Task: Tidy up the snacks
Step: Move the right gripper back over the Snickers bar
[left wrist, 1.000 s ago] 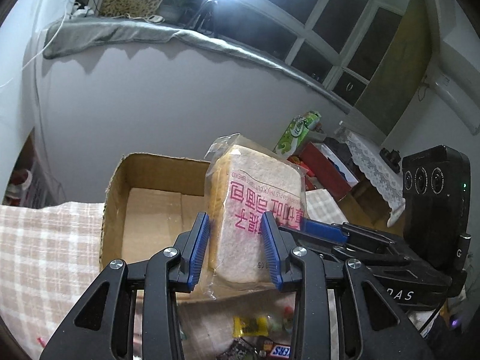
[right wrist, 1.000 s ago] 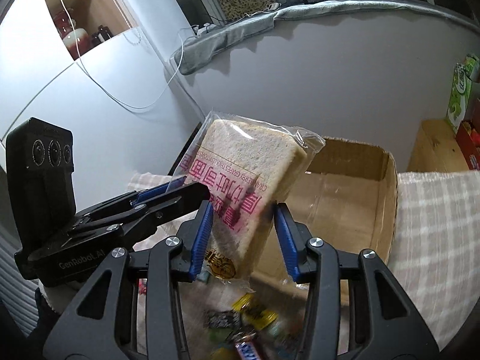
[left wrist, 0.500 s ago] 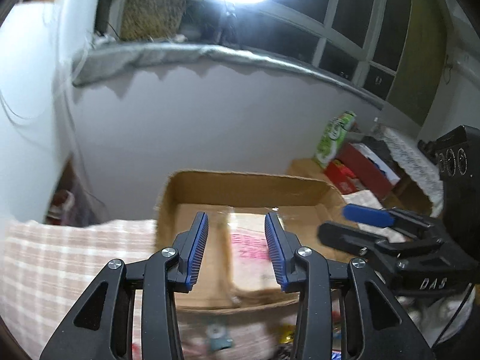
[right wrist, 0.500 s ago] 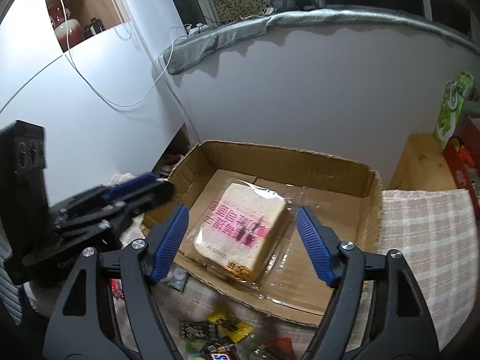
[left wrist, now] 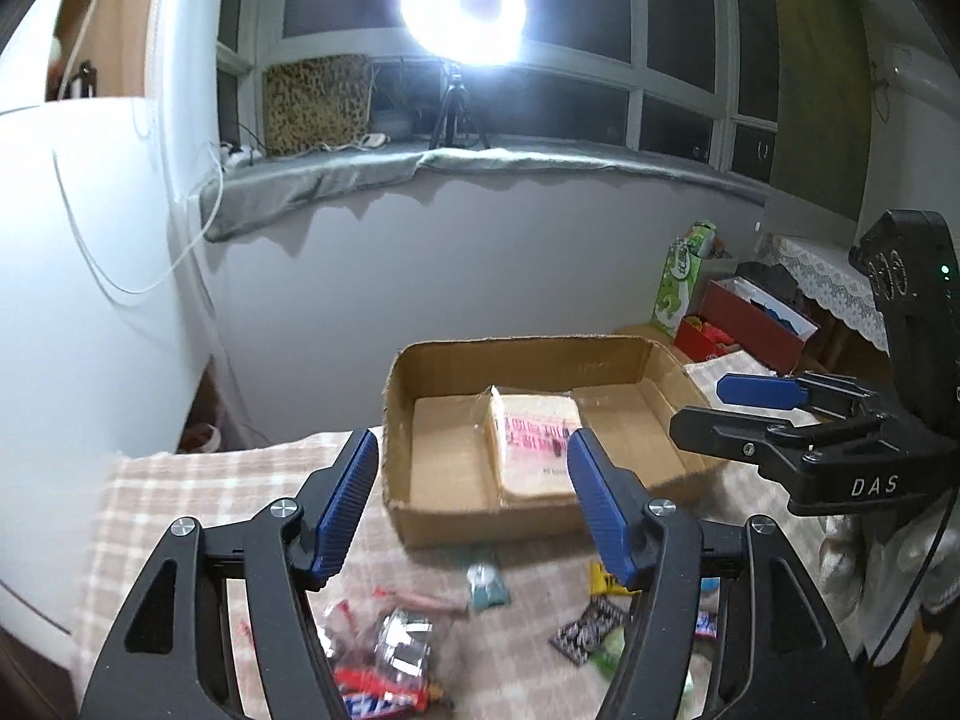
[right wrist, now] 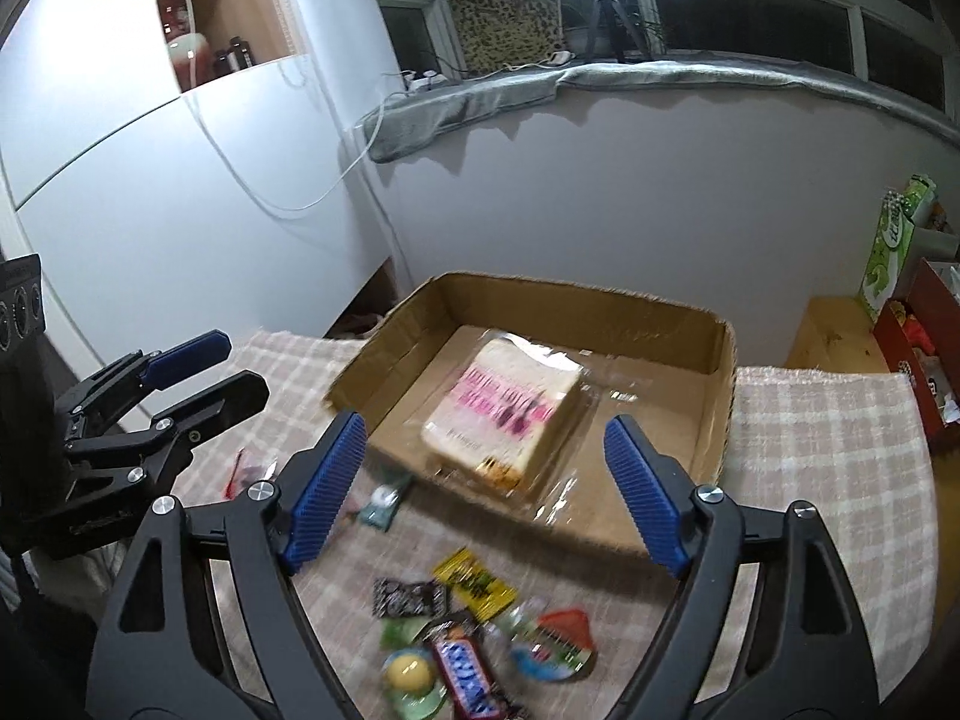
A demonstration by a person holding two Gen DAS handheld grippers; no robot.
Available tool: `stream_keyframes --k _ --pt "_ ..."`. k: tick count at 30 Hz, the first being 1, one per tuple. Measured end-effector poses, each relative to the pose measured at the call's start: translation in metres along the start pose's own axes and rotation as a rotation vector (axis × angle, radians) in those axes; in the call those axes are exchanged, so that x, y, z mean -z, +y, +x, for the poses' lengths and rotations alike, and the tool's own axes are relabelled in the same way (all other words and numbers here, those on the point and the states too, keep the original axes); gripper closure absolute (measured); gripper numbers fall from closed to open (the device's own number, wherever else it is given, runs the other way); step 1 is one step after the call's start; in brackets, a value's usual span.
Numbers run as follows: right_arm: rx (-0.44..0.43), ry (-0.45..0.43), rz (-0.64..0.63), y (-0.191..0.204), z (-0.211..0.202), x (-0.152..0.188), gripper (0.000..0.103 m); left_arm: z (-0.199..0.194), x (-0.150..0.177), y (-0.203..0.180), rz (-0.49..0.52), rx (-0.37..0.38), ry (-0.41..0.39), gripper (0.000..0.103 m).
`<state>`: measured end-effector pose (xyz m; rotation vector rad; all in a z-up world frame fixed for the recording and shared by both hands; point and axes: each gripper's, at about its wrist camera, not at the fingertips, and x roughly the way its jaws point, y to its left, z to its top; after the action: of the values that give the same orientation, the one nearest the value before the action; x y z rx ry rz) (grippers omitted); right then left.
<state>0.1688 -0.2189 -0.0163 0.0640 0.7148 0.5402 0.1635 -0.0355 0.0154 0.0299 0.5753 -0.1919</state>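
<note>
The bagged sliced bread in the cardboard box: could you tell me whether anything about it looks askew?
Slightly. The clear-bagged white bread with pink print lies flat but skewed to the brown cardboard box's walls, its loose wrapper draping over the front edge.

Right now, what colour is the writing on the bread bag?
Pink, on the bread bag; clearest in the right wrist view.

Each claw is a black frame with triangular cut-outs, silver screw heads at its joints and two ribbed blue pads on the fingers. The left claw [left wrist: 474,498] shows four screws along its top edge, and so does the right claw [right wrist: 486,486]. Seen from the left wrist, the right unit bears white letters "DAS", a black camera block with three round lenses and a green light.
</note>
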Motion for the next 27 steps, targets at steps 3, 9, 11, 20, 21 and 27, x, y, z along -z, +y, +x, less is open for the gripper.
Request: stream_keyframes --k 3,9,11,20,21,27 --pt "0.005 0.005 -0.029 0.01 -0.006 0.008 0.019 -0.013 0.007 0.0 0.004 -0.009 -0.012 0.038" --pt "0.052 0.041 -0.115 0.029 -0.015 0.026 0.018 -0.026 0.026 0.004 0.003 -0.004 0.002 0.038" --pt "0.061 0.064 -0.124 0.033 -0.015 0.033 0.018 -0.027 0.034 0.006 0.011 -0.011 0.012 0.038" --pt "0.078 0.129 -0.143 0.038 -0.012 0.058 0.017 -0.028 0.059 0.025 0.005 -0.035 0.051 0.038" --pt "0.078 0.131 -0.142 0.038 -0.012 0.059 0.017 -0.028 0.06 0.026 0.005 -0.034 0.052 0.038" --pt "0.082 0.144 -0.143 0.033 -0.016 0.066 0.017 -0.033 0.065 0.057 -0.069 -0.023 0.061 0.038"
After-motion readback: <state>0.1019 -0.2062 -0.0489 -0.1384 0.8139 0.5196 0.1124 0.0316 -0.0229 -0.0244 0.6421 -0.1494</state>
